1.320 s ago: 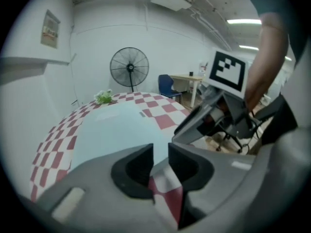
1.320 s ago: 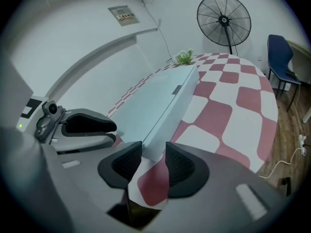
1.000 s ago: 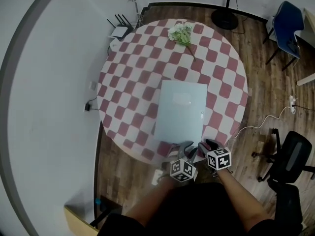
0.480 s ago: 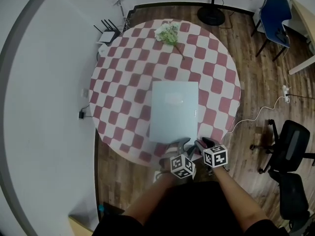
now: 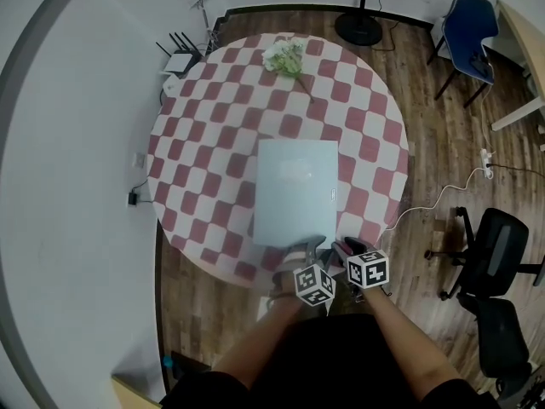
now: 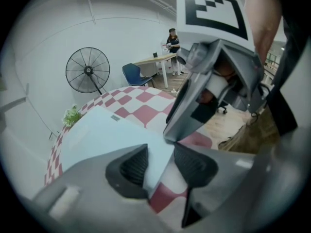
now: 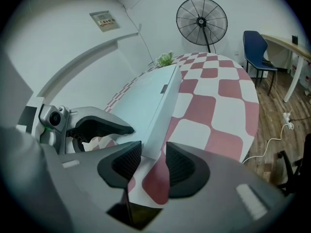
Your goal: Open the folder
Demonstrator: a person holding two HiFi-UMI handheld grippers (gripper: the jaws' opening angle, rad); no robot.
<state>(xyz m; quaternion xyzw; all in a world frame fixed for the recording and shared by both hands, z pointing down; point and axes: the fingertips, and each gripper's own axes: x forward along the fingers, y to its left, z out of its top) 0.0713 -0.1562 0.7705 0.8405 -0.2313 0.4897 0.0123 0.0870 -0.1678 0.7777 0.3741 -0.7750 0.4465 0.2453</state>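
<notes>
The folder [image 5: 295,192] is lying closed; opening is not yet beginning. The left gripper [image 6: 160,166], jaws just narrowing slightly, and the right gripper [image 7: 153,164] are gaping astride its near edge, unclamped.

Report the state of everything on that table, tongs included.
Folder: closed, flat on the table.
Left tongs: open, just closed slightly, folder corner between them, not pinched.
Right tongs: open, folder edge between them, not pinched.
Flowers: lying on the table's far side.
</notes>
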